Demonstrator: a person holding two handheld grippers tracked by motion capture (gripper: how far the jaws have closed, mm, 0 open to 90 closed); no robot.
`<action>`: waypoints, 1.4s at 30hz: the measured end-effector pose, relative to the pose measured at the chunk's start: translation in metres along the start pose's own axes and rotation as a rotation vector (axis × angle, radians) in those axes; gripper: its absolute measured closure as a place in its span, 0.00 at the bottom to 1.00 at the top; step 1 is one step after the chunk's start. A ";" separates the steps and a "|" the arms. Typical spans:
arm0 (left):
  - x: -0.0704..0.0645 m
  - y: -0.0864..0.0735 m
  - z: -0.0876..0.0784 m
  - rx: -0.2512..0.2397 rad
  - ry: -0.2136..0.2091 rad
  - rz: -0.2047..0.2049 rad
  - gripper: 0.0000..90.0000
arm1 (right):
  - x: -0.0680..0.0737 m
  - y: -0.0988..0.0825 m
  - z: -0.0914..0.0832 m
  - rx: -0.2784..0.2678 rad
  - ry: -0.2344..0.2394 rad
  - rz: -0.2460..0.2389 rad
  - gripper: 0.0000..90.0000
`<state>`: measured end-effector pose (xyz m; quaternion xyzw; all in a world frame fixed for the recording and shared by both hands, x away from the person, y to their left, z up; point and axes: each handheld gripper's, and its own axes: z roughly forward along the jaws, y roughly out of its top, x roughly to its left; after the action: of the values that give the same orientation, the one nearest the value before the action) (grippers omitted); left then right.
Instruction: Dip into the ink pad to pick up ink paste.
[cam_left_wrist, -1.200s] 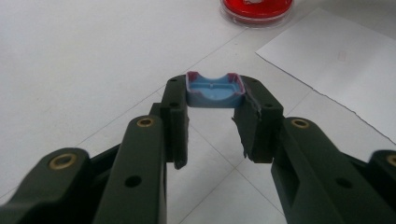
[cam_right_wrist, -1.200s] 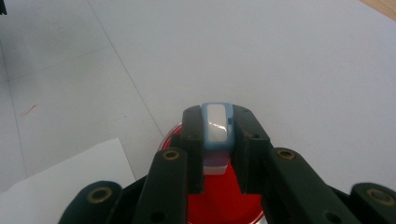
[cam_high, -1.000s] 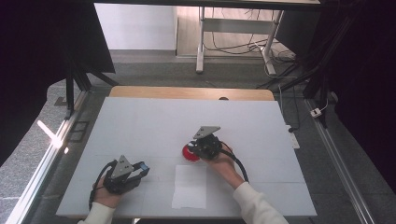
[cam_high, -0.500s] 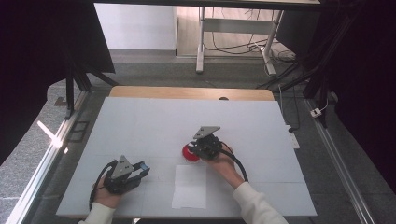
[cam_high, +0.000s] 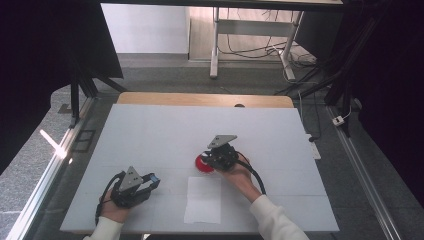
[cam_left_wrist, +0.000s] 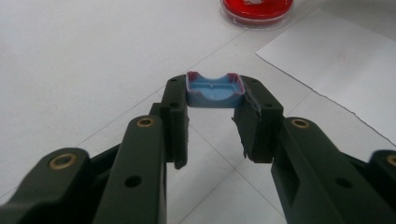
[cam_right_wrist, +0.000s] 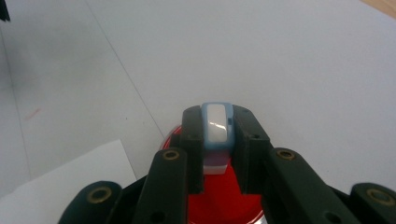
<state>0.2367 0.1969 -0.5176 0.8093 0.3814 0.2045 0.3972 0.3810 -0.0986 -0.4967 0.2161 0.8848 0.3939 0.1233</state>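
My left gripper rests low on the white counter, at about 7 o'clock of the counter in the high view, my hand behind it. In the left gripper view its jaws are drawn in onto a small blue cap, pinched by its two ends between the tips, the open hollow side facing the camera. The cap has reddish smears along its corners. From there the red dish lies ahead at about 1 o'clock, and the white paper sheet spreads out at 2 o'clock.

The paper sheet lies flat near the counter's front edge at 6 o'clock, between my two hands, just short of the red dish.

My right gripper sits close to the counter's centre, with its tips over the dish's right side. In the right gripper view the jaws are closed on a blue stamp body with a white face, held upright between the tips. The red dish lies directly beneath it; I cannot tell whether the stamp's lower end touches the red surface. A corner of the paper shows at 8 o'clock.
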 end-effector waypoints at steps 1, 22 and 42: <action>0.000 0.000 0.000 0.000 0.000 0.001 0.73 | 0.000 0.001 -0.001 -0.004 0.004 0.005 0.84; 0.000 0.000 0.000 -0.003 0.002 0.000 0.72 | -0.009 0.002 -0.022 -0.094 0.021 0.080 0.84; 0.001 0.000 0.000 -0.004 0.001 -0.001 0.73 | -0.004 -0.016 -0.071 -0.211 0.024 0.130 0.84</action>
<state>0.2375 0.1977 -0.5175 0.8083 0.3816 0.2054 0.3986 0.3525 -0.1560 -0.4612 0.2539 0.8240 0.4946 0.1091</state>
